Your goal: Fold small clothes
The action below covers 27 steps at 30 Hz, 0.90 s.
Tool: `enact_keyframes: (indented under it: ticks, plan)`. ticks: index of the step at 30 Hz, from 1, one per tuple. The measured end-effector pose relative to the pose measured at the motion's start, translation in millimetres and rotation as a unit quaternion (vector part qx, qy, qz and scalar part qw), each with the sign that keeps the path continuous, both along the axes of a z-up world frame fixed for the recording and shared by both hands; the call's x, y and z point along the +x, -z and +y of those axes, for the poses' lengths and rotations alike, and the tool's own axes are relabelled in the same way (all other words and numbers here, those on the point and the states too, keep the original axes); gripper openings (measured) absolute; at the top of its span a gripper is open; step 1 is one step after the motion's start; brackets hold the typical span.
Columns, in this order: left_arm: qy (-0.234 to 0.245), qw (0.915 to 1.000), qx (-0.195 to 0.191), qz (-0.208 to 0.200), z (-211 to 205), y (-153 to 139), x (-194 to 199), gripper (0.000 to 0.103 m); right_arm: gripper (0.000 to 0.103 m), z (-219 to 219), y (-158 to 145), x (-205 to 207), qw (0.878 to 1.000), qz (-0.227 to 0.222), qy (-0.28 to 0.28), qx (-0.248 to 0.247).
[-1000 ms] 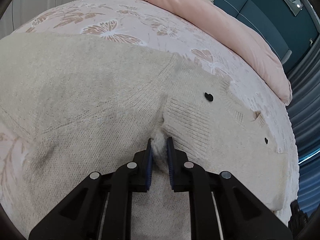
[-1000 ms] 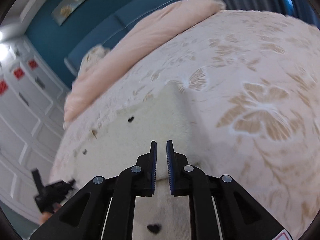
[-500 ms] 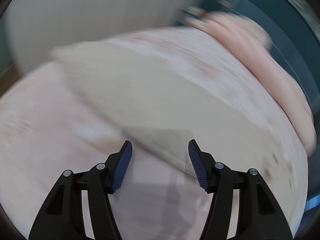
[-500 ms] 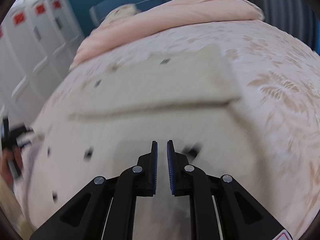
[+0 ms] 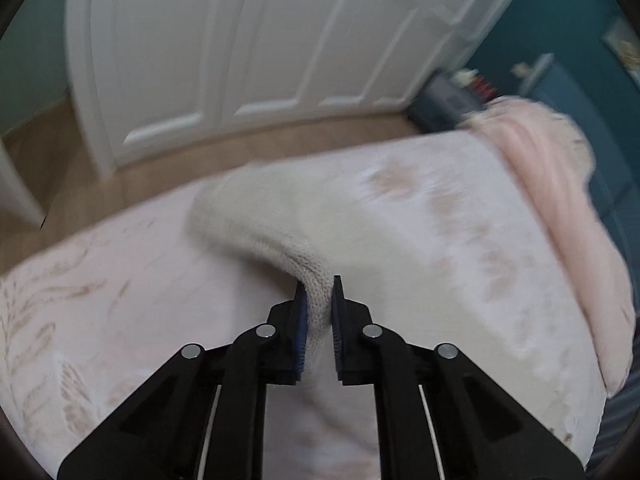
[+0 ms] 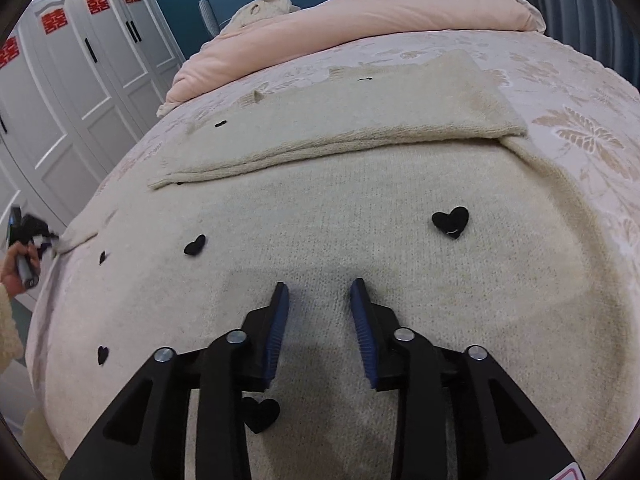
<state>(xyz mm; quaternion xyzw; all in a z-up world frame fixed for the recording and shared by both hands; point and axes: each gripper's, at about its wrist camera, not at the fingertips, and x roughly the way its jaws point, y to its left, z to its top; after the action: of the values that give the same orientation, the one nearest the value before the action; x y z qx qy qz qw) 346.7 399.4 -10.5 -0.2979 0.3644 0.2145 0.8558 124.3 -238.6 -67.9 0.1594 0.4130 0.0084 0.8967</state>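
Left gripper (image 5: 319,312): black two-finger tool with blue ribbed pads, jaws drawn narrow and clamped on a fold of knit; pointing steeply downward.
Held part: the sleeve (image 5: 256,220) of the cream knitted sweater, arching from the pads out toward the far edge of the bed; its far end is blurred.
Right gripper (image 6: 320,316): identical tool, jaws opening, nothing between the pads; it hovers over the sweater's body, and contact with the knit cannot be judged.
Sweater body (image 6: 360,240): cream knit with small black heart-shaped patches (image 6: 451,221), spread flat; one panel (image 6: 340,120) is already folded over along the far side.
Support: bed with pale pink floral coverlet (image 6: 580,140); rolled pink duvet (image 6: 360,12) at the headboard end, well apart from the garment.
Surroundings: white panelled wardrobe doors (image 6: 80,60); a person's hand (image 6: 18,268) grips the left tool at the left margin of the right wrist view.
Step in hand (judged): carrying the sleeve inward across the body.
Risk 1: the pinch is thin, so loose knit may slide out if the pull is quick.
Risk 2: dragging the sleeve may tow the unpinned body and disturb the finished fold.
Risk 3: the open right pads may snag a heart patch or bunch the cloth on descent.
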Motion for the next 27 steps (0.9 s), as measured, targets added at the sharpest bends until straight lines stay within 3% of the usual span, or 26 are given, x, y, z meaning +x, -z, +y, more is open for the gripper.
enact_keyframes:
  ticks: [3,5,8,9,11,13,15,16,17,20,23,25,27]
  plan:
    - [0.091,0.9931,0.058,-0.046,-64,-58,3,0.009,0.037,-1,0,-1,1.000,-0.004,-0.004,0.005]
    - [0.158,0.9809,0.071,-0.087,-120,-94,3,0.009,0.038,-2,0,-2,1.000,-0.007,-0.007,0.010]
    - [0.263,0.9531,0.050,-0.142,-220,-135,-10,0.009,0.041,-5,0,-4,1.000,-0.010,-0.010,0.020]
    - [0.305,0.9396,0.032,-0.152,-267,-141,-15,0.009,0.042,-6,0,-4,1.000,-0.011,-0.011,0.023]
    - [0.364,0.9198,0.001,-0.148,-334,-135,-24,0.010,0.044,-8,0,-5,0.999,-0.013,-0.014,0.032]
    - [0.399,0.9084,-0.010,-0.126,-386,-116,-34,0.015,0.046,-10,0,-5,0.999,-0.015,-0.017,0.041]
    - [0.426,0.9005,-0.021,-0.083,-433,-79,-46,0.025,0.048,-12,0,-6,0.998,-0.017,-0.020,0.052]
    - [0.435,0.8983,-0.026,-0.055,-450,-54,-55,0.038,0.050,-13,-1,-6,0.998,-0.018,-0.022,0.058]
    - [0.433,0.9000,-0.027,-0.039,-458,-36,-64,0.043,0.051,-14,-1,-6,0.998,-0.020,-0.025,0.062]
    - [0.420,0.9063,-0.042,-0.007,-450,0,-88,0.044,0.053,-17,-4,-6,0.996,-0.020,-0.028,0.078]
    - [0.394,0.9170,-0.061,-0.002,-419,9,-89,0.051,0.056,-22,-18,1,0.997,-0.008,-0.018,0.078]
    - [0.360,0.9307,-0.063,-0.013,-384,4,-89,0.056,0.057,-27,-34,12,0.997,-0.027,-0.004,0.070]
    - [0.318,0.9448,-0.076,-0.016,-349,1,-77,0.060,0.058,-40,-48,37,0.995,-0.036,0.012,0.093]
